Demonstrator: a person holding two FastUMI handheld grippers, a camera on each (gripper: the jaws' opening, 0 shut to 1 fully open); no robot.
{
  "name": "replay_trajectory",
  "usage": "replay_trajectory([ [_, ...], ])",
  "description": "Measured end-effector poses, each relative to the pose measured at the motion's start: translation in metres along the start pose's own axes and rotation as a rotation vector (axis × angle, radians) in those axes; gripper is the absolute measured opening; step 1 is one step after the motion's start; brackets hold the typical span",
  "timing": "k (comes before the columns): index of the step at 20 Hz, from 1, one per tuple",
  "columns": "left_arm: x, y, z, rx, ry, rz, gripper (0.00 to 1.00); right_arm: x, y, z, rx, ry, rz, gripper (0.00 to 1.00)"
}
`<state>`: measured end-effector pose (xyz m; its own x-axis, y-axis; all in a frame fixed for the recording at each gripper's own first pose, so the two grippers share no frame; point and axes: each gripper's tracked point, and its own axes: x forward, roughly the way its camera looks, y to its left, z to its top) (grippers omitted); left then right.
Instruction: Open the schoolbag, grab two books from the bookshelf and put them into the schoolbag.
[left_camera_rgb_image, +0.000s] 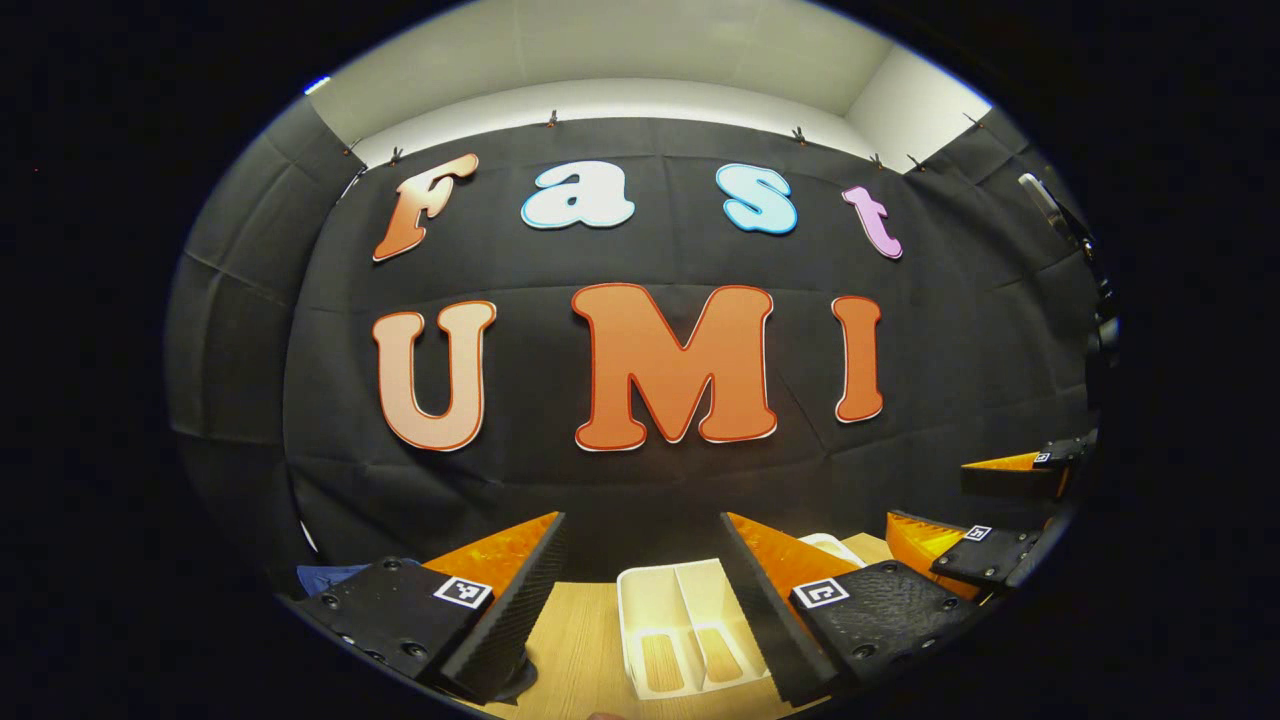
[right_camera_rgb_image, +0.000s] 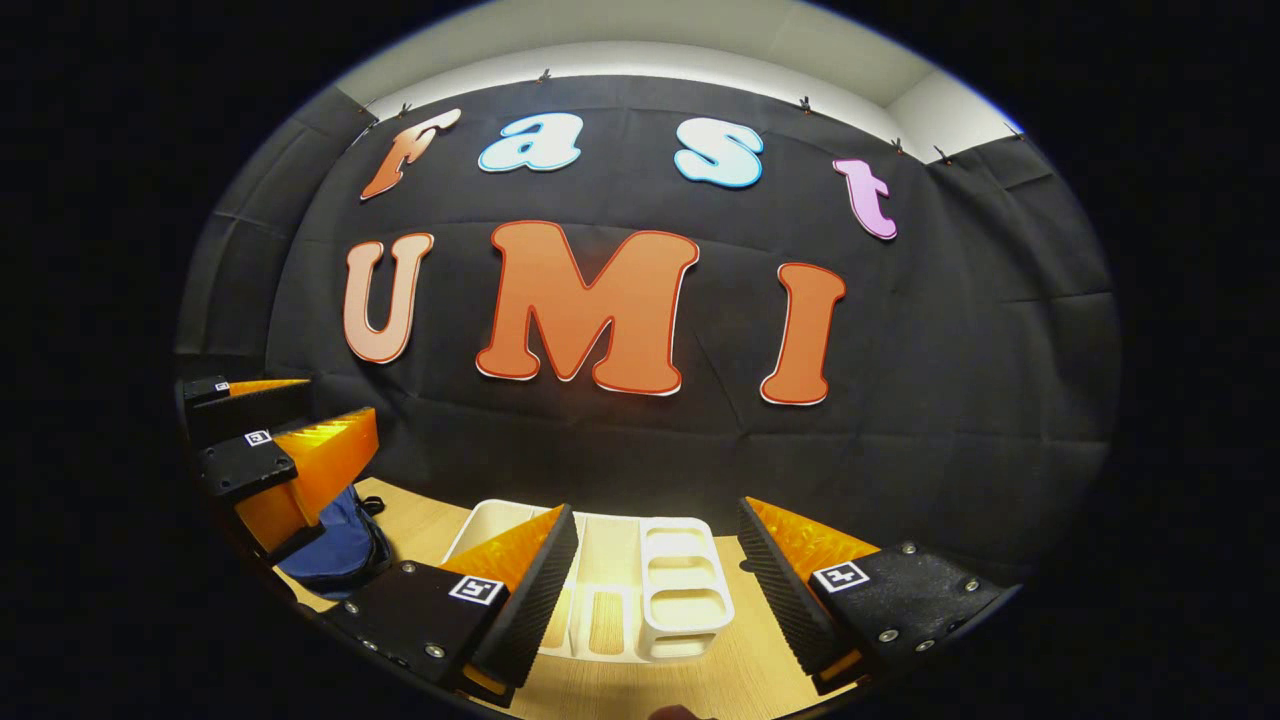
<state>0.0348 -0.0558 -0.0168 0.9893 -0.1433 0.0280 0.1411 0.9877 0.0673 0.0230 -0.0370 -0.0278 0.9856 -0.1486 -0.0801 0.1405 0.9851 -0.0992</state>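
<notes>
Both grippers, left (left_camera_rgb_image: 640, 590) and right (right_camera_rgb_image: 655, 585), hang wide open and empty above the table (right_camera_rgb_image: 720, 680), likely staged for the start; blue schoolbag (right_camera_rgb_image: 335, 550) lies left of the white bookshelf (right_camera_rgb_image: 680, 600), books not discernible.

You've got a white bookshelf (right_camera_rgb_image: 640, 585) between the right jaws, a blue schoolbag (right_camera_rgb_image: 340, 550) left of them, and a light wood-grain tabletop (right_camera_rgb_image: 420, 525) underneath.

Schoolbag (right_camera_rgb_image: 335, 545) left of bookshelf (right_camera_rgb_image: 640, 590)
</notes>
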Motion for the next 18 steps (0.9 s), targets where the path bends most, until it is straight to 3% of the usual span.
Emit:
replay_trajectory([
  [10, 0.0, 0.021, 0.006, -0.003, -0.029, 0.048, 0.94, -0.001, 0.003, 0.002, -0.011, -0.01, 0.01, 0.96],
  [18, 0.001, 0.018, 0.005, -0.009, -0.022, 0.036, 0.93, -0.001, 0.004, 0.002, -0.012, -0.009, 0.016, 0.96],
])
